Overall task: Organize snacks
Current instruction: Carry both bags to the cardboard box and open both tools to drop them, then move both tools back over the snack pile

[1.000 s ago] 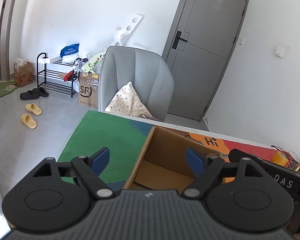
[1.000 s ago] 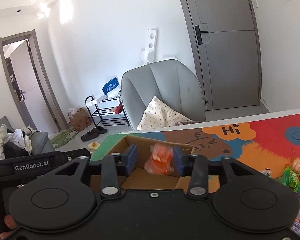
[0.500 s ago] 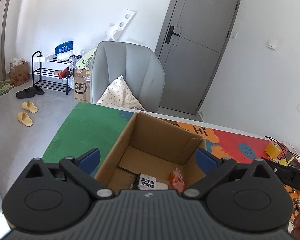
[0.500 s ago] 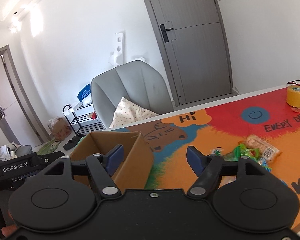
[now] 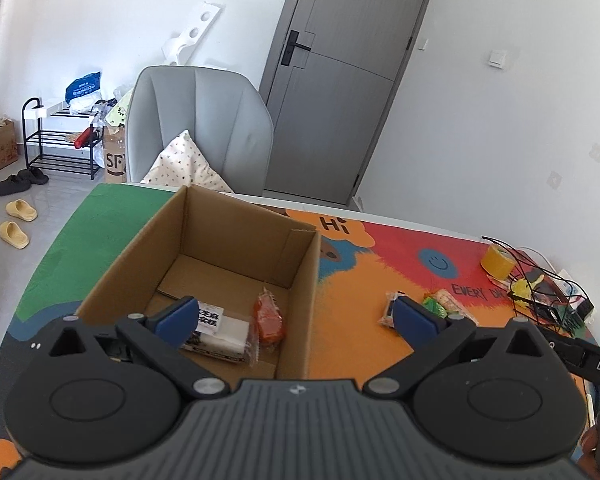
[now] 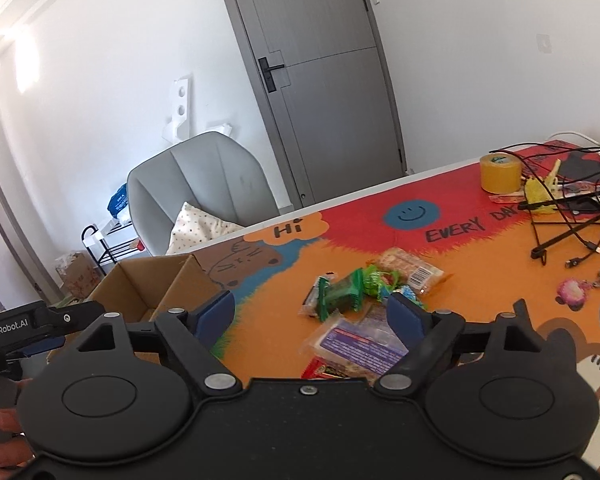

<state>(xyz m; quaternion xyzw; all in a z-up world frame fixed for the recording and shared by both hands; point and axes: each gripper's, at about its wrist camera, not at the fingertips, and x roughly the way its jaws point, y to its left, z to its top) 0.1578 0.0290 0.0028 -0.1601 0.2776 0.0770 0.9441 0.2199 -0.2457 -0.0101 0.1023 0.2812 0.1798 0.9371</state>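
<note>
An open cardboard box [image 5: 312,280] stands on the colourful mat; it also shows at the left of the right wrist view [image 6: 188,280]. Inside lie an orange snack packet [image 5: 269,320] and a white packet with black print [image 5: 220,326]. My left gripper [image 5: 296,314] is open and empty above the box's right wall. My right gripper [image 6: 311,312] is open and empty above a pile of loose snacks: green packets [image 6: 340,292], a purple-labelled packet [image 6: 356,340] and a clear biscuit packet [image 6: 410,268]. A few of these snacks show in the left wrist view [image 5: 440,304].
A yellow tape roll [image 6: 500,172], black cables [image 6: 568,224], keys and a pink charm [image 6: 572,292] lie at the table's right. A grey chair [image 5: 200,120] with a cushion stands behind the table. A shoe rack [image 5: 60,140] stands far left.
My right gripper let the orange packet go into the box, opened, and swung right over the snack pile. My left gripper rose and opened wider, bringing the box's inside into view.
</note>
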